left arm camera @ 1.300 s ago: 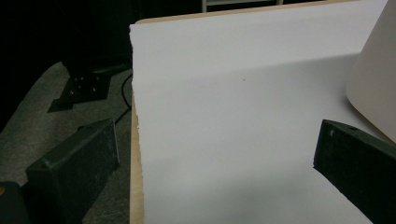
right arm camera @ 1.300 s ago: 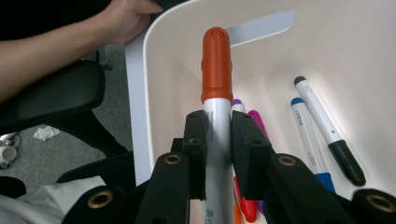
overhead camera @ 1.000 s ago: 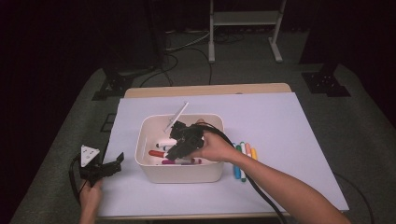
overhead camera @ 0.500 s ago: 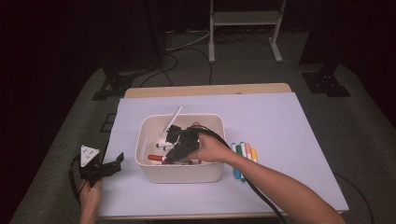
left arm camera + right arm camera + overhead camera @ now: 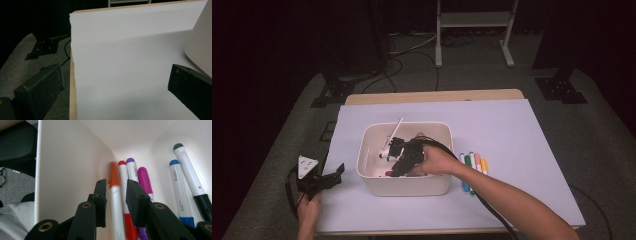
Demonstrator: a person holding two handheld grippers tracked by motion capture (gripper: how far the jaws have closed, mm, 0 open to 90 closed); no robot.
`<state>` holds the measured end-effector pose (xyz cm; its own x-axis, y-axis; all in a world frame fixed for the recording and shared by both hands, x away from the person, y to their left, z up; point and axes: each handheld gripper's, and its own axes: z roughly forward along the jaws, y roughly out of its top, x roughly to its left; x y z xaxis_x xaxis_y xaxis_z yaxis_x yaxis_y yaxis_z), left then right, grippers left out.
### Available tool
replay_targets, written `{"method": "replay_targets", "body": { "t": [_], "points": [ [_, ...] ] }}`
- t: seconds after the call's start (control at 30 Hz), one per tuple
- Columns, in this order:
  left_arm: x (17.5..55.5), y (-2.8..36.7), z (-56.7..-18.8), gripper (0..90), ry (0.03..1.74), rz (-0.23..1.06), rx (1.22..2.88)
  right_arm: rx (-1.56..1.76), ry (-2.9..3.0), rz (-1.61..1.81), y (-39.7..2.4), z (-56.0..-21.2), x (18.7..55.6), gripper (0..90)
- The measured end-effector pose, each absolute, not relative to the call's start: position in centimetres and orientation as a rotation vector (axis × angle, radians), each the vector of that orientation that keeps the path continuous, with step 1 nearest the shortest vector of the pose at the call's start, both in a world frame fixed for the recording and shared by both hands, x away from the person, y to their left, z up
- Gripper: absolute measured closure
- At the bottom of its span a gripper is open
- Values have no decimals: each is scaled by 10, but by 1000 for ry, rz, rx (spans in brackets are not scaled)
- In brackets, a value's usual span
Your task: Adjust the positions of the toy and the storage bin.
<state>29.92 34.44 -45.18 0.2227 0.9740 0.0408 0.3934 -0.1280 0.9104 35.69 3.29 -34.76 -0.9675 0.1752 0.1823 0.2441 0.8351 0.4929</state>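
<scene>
Right gripper view, foreground: the right gripper (image 5: pixel 116 195) has its fingers slightly spread after just opening, with the orange marker (image 5: pixel 115 202) loose and blurred between them. It lies inside the white bin (image 5: pixel 67 162), close to the bin's wall at frame left. Behind it lie red (image 5: pixel 123 173), purple (image 5: pixel 131 170), magenta (image 5: pixel 144 180), blue (image 5: pixel 178 187) and black-capped (image 5: pixel 190 172) markers. High view, lower left: the left gripper (image 5: pixel 334 175), fingers spread and empty, rests at the counter (image 5: pixel 522 130) edge. More markers (image 5: pixel 473 165) lie right of the bin.
</scene>
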Motion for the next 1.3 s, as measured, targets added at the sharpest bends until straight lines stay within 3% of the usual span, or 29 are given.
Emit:
{"method": "replay_targets", "body": {
  "t": [0.57,1.0,1.3],
  "points": [
    [299,344,-452,0,1293,888,1678,-461,-2877,-1011,-22,-306,358,602],
    [299,344,-452,0,1292,893,1682,-612,-2873,-1179,-98,-277,351,582],
    [299,343,-452,0,1292,897,1683,-775,-2848,-1248,-157,-279,343,578]
  ]
}}
